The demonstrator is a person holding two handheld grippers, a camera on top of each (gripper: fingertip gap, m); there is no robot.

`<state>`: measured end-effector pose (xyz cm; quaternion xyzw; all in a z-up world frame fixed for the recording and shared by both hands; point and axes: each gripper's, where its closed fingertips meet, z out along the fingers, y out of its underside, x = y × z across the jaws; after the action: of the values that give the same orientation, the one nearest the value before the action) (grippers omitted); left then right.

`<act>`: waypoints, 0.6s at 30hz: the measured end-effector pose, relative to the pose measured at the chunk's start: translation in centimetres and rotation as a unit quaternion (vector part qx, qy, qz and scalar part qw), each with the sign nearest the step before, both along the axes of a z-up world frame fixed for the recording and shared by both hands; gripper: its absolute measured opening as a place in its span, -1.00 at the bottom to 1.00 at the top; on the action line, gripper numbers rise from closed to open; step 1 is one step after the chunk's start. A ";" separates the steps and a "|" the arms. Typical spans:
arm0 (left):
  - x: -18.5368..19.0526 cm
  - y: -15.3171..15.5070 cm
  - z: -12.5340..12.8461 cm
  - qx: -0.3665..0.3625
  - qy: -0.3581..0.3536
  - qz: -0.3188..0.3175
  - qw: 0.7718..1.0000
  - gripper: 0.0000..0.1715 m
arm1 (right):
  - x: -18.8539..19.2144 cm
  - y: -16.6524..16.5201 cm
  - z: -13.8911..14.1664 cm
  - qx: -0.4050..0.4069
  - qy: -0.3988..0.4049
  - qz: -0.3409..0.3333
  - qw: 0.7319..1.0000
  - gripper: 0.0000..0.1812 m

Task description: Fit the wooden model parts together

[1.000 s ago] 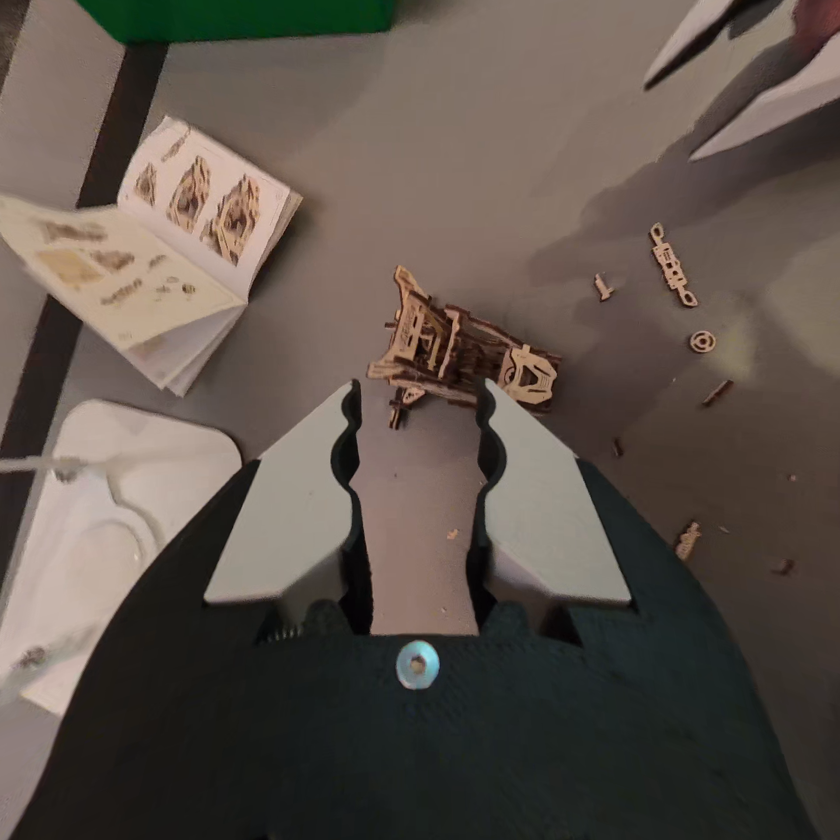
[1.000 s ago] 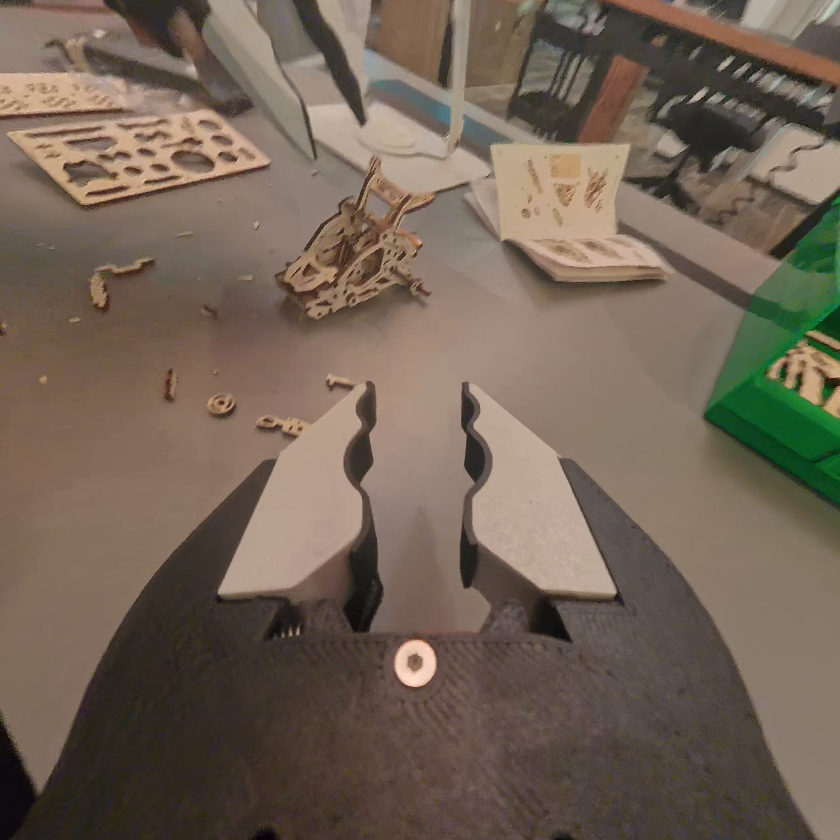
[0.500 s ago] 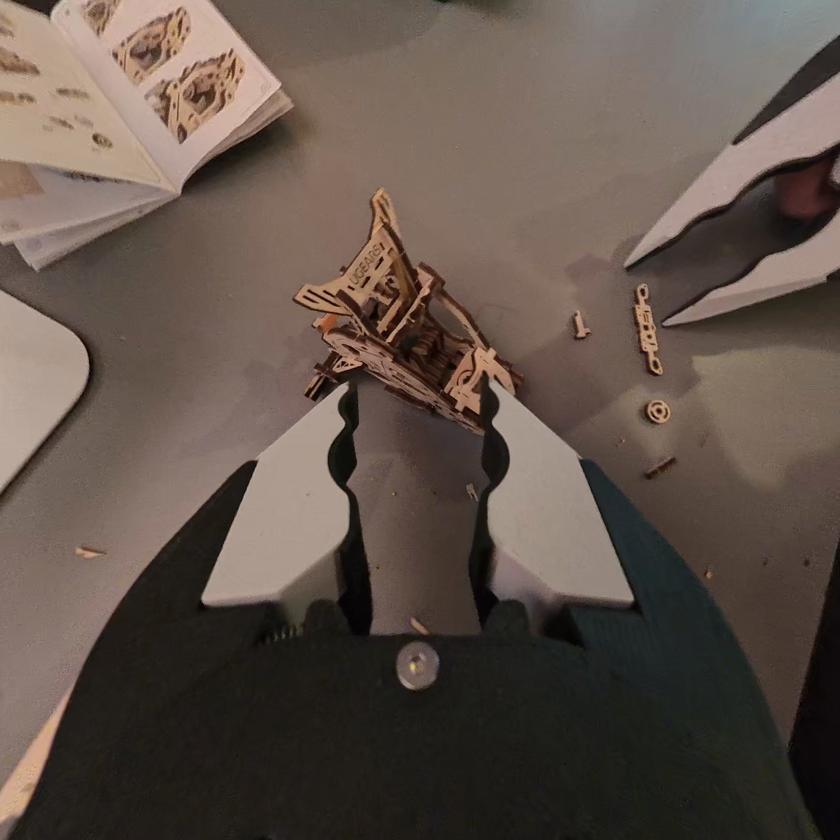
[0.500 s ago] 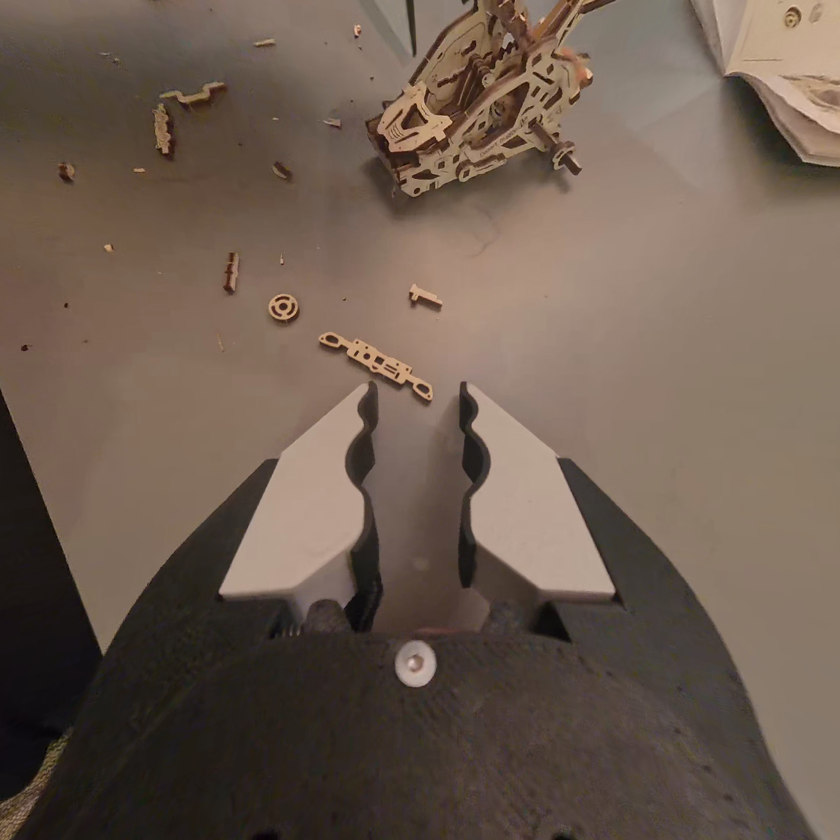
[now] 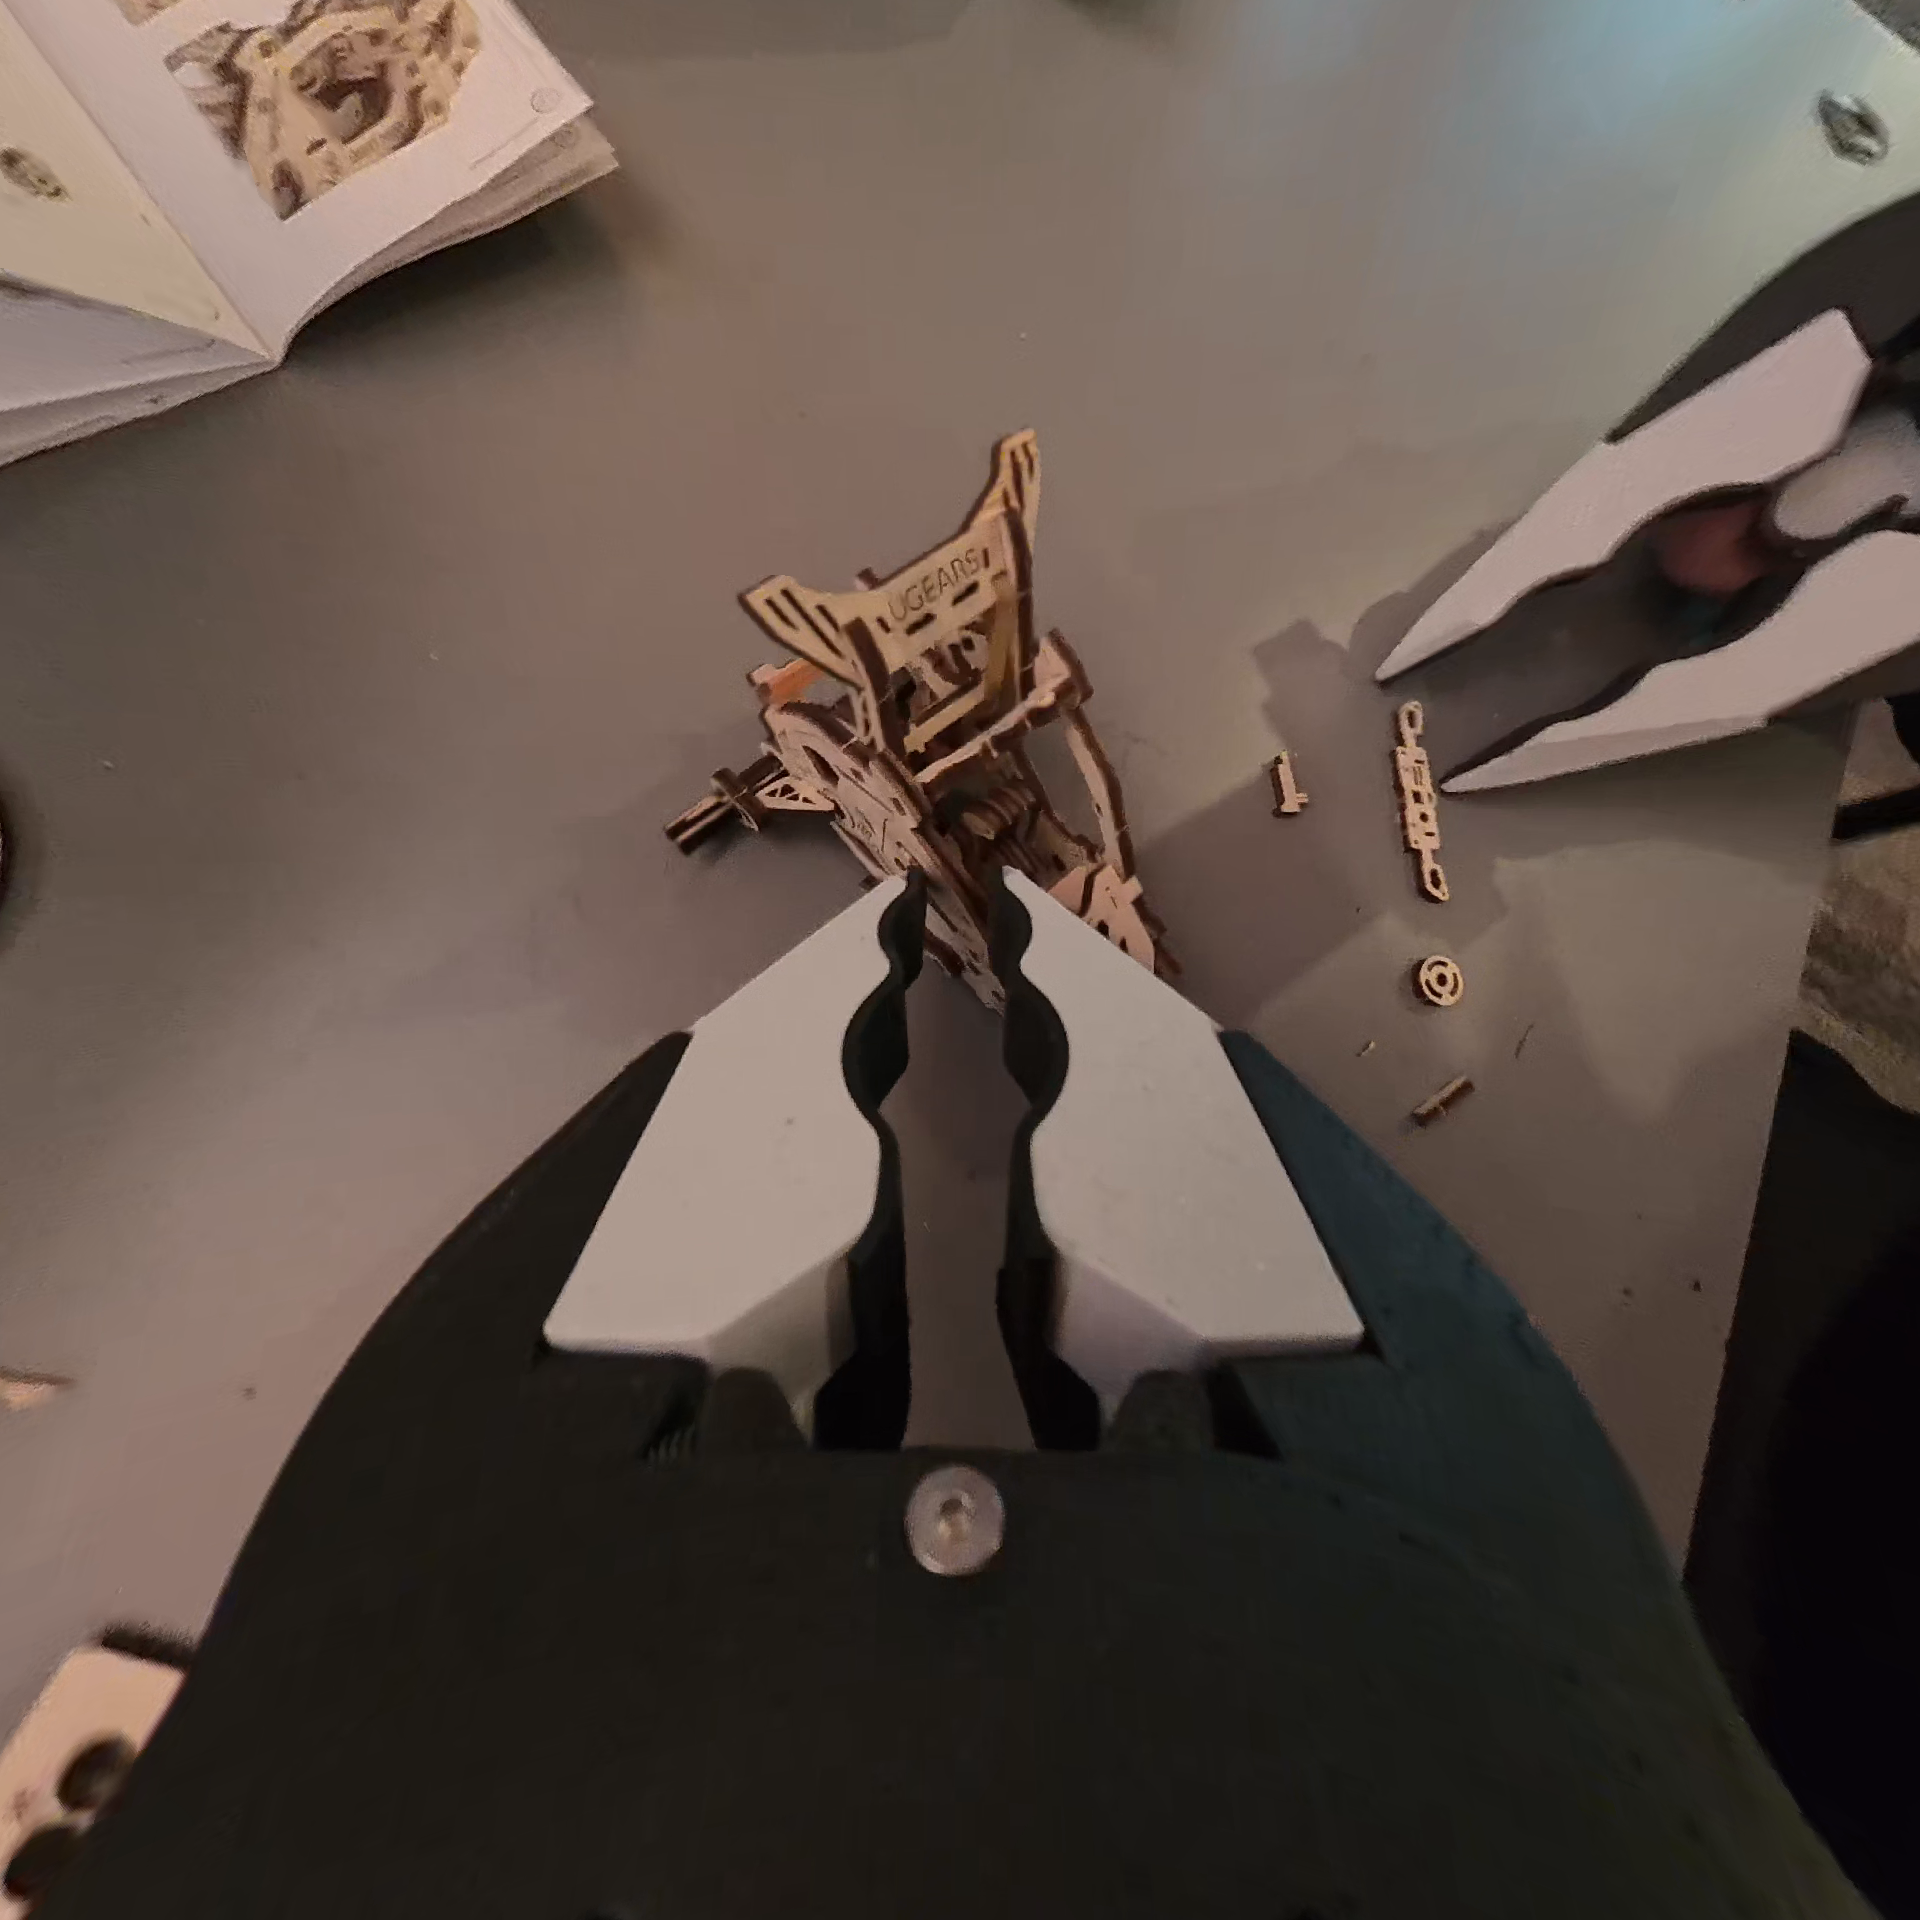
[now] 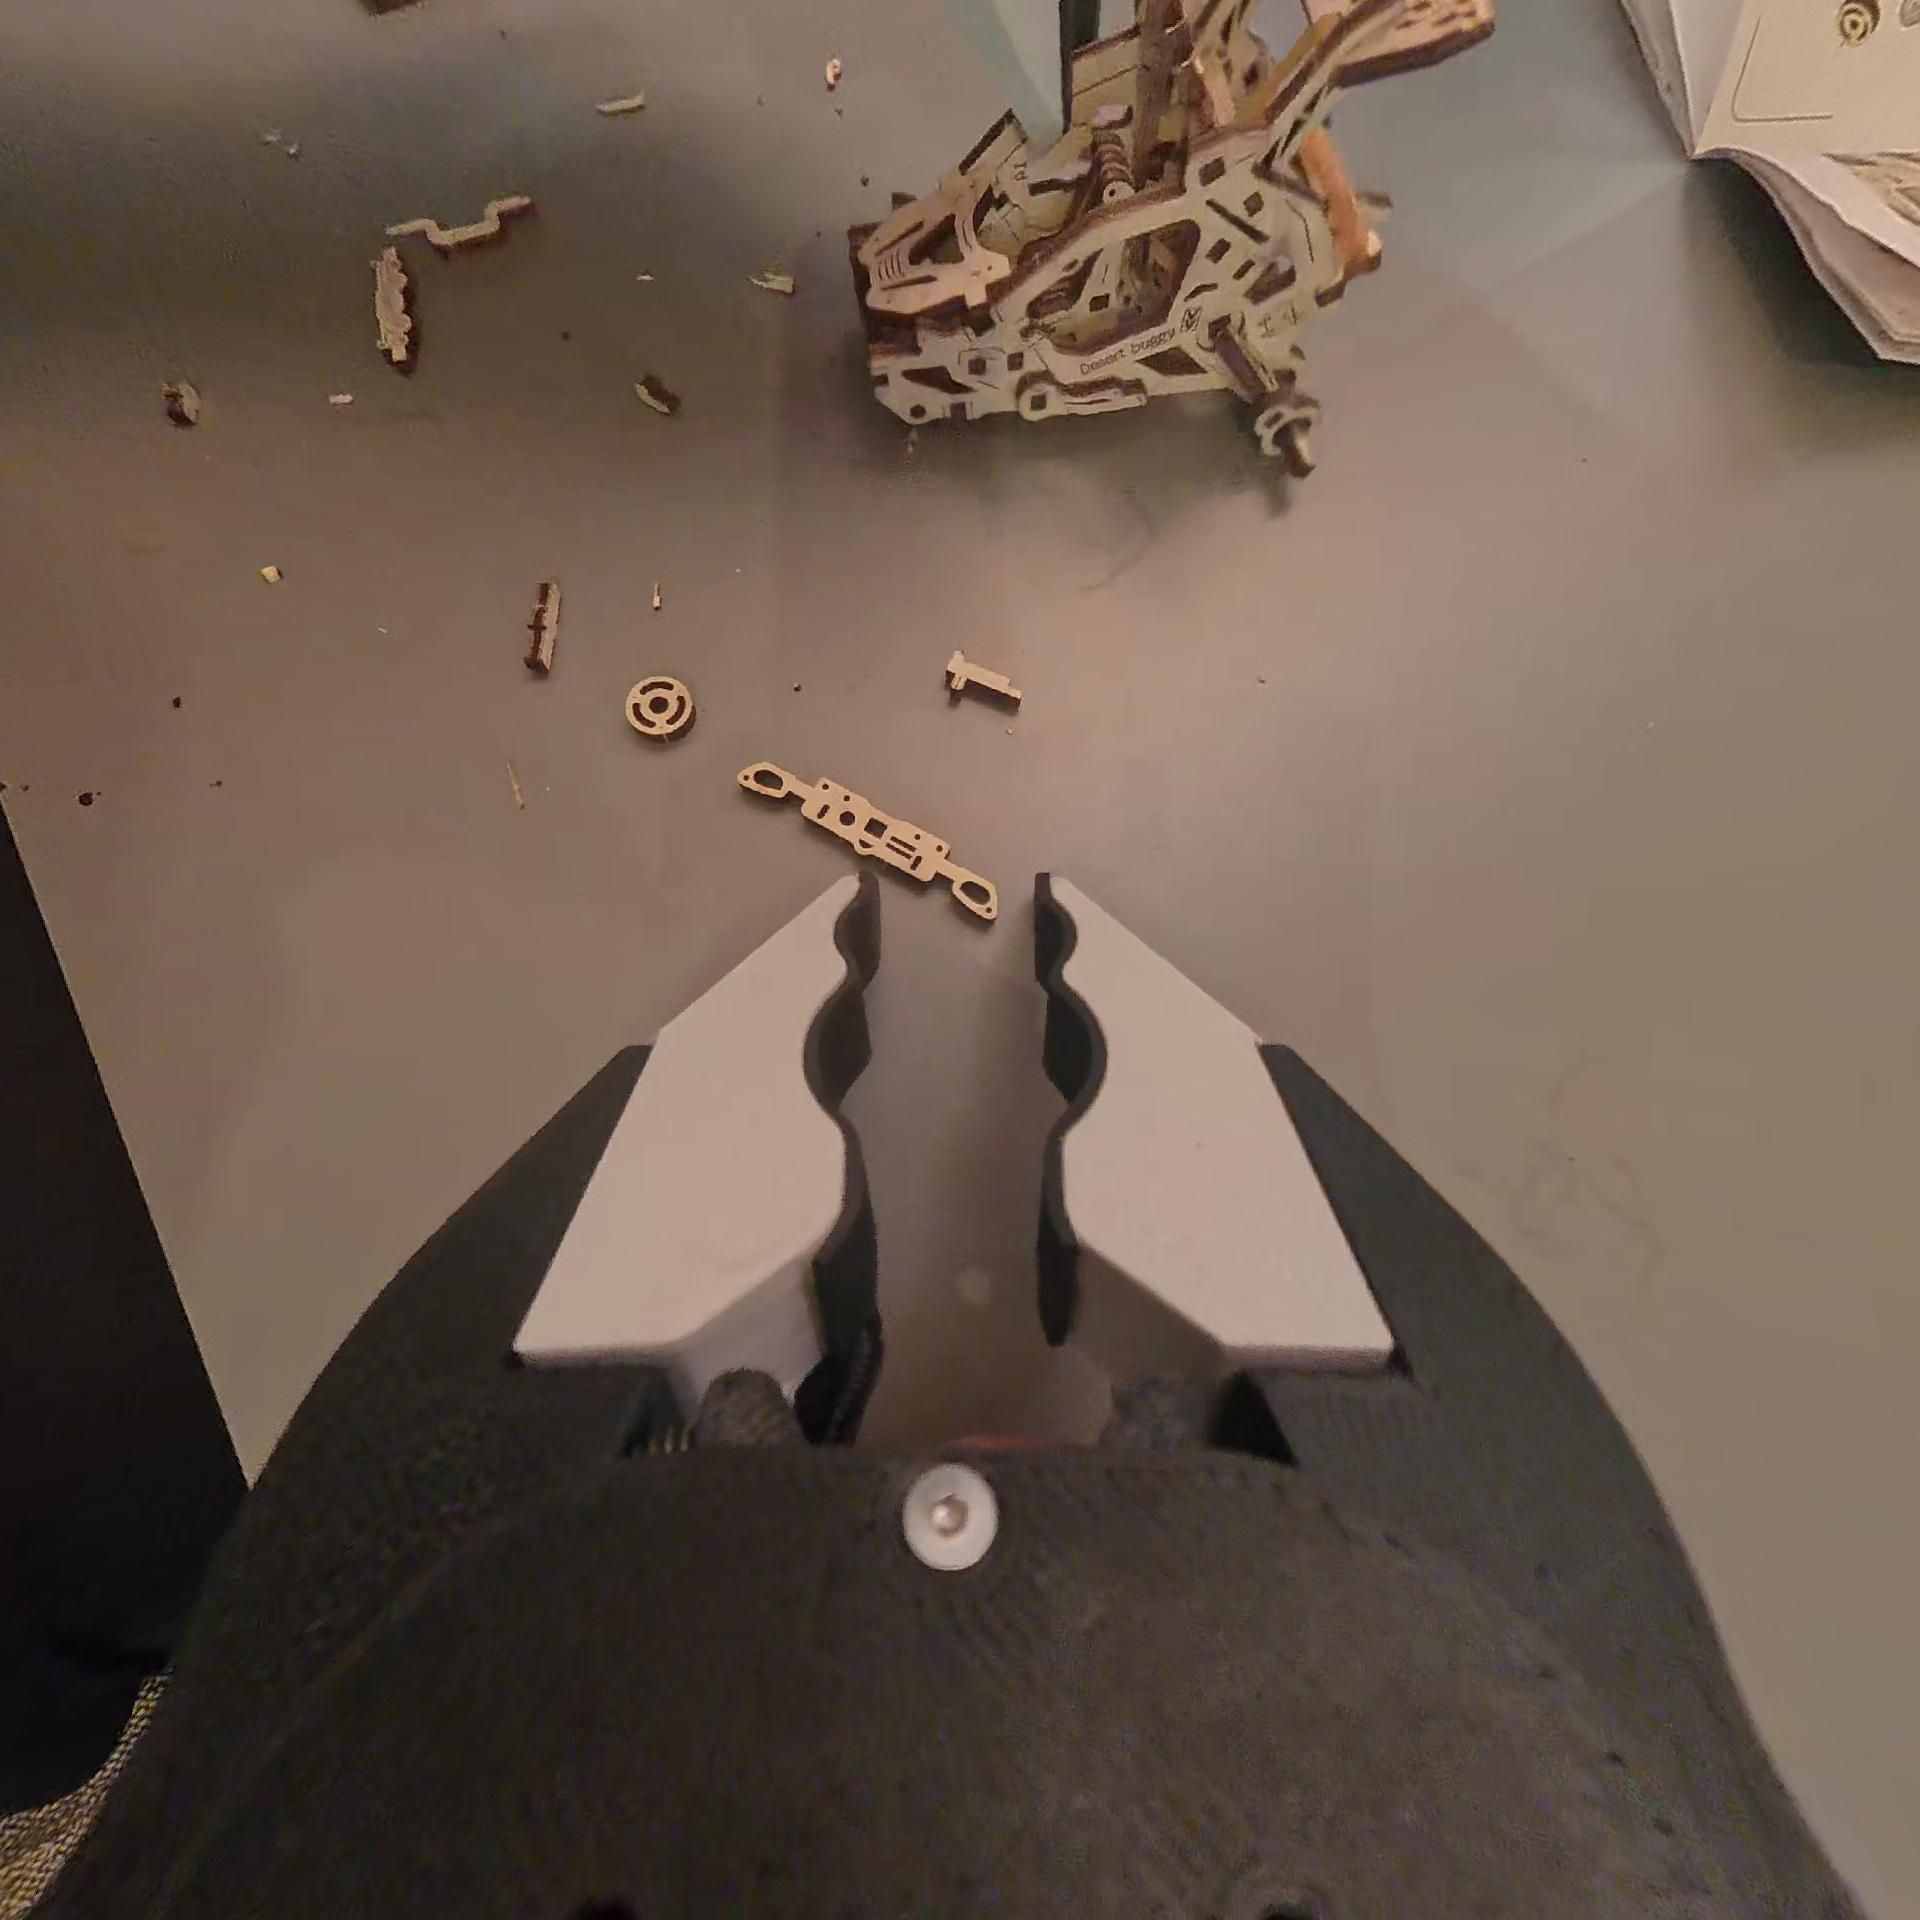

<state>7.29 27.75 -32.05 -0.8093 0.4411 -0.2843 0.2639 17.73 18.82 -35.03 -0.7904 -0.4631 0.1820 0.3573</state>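
A partly built wooden model (image 5: 935,748) stands on the grey table (image 5: 416,727); it also shows in the right wrist view (image 6: 1101,301). My left gripper (image 5: 958,883) has its fingers closed narrowly on the model's near side plate. My right gripper (image 6: 953,888) is open and empty, low over the table. A flat wooden strip part (image 6: 868,836) lies just ahead of it, one end reaching between the fingertips. In the left wrist view the right gripper (image 5: 1415,729) shows at the right, next to the strip (image 5: 1420,800).
A small ring (image 6: 661,710), a short pin (image 6: 982,681) and several wood scraps (image 6: 395,312) lie around the strip. An open instruction booklet (image 5: 260,156) lies beyond the model. The table's edge (image 6: 62,935) runs at the left of the right wrist view. About 15 centimetres separates my left fingertips from my right. The short pin (image 6: 982,681) lies around 4 centimetres away from my right fingertips. My left wrist view (image 5: 1291,787) looks at it from another angle.
My left gripper moved onto the model and its fingers narrowed around the side plate. My right gripper came down closer to the strip and stays open.
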 end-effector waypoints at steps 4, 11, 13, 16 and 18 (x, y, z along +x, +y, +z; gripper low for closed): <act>0.3 0.2 0.1 -0.004 -0.012 -0.060 0.998 -0.96 | -0.2 -0.3 0.0 -0.007 0.002 0.010 1.000 -0.77; -0.8 1.0 1.4 -0.003 -0.027 -0.042 0.999 -0.71 | -0.2 -0.3 0.0 -0.006 0.001 0.011 1.000 -0.93; -1.2 0.4 1.6 0.002 -0.028 -0.039 0.999 -0.66 | -0.1 -0.3 0.0 -0.003 -0.001 0.010 1.000 -0.94; -1.3 -0.7 1.6 0.017 -0.032 -0.028 0.999 -0.55 | -0.1 -0.3 0.0 0.001 -0.003 0.011 1.000 -0.94; -1.1 -1.5 1.2 0.023 -0.022 -0.021 0.999 -0.42 | -0.1 -0.3 0.0 0.003 -0.004 0.010 1.000 -0.94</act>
<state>6.21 26.24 -30.90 -0.7870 0.4587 -0.2973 0.2860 17.59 18.55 -35.07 -0.7853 -0.4731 0.1815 0.3558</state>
